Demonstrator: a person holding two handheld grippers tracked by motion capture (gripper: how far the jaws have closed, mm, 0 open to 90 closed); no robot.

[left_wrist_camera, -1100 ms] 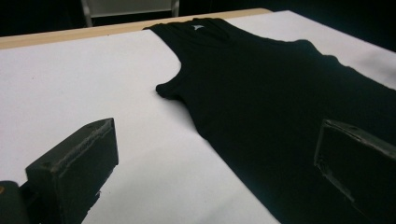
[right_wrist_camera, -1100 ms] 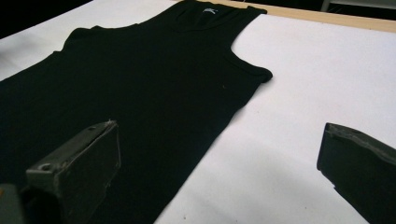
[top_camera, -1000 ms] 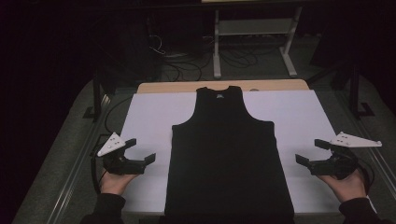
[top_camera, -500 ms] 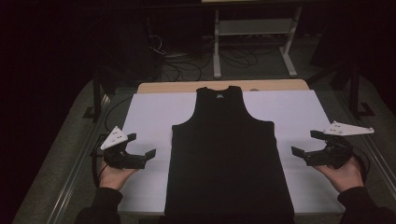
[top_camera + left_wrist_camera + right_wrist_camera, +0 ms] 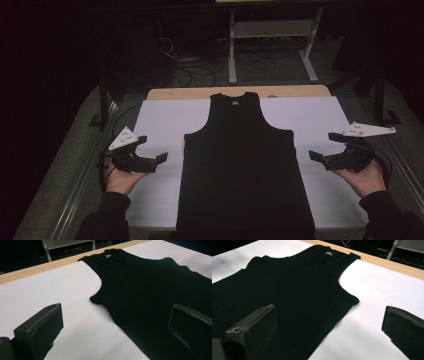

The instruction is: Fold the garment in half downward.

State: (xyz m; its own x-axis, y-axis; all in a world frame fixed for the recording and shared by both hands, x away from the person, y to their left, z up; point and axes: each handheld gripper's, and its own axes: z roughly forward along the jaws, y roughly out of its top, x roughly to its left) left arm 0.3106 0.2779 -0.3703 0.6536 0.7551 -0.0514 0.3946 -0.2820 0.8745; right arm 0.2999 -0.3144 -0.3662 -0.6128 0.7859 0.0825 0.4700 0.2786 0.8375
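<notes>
Two grippers flanked a black tank top (image 5: 245,165) in the high view: you held the left gripper (image 5: 150,150) just off its left side seam and the right gripper (image 5: 322,147) just off its right, jaws wide, both empty. The top lay flat and unfolded on the white sheet (image 5: 160,120).

From the left gripper view, your jaws stood wide beside the top's armhole (image 5: 96,293), touching nothing.

From the right gripper view, likewise. I judged no fold begun; everything remained.
</notes>
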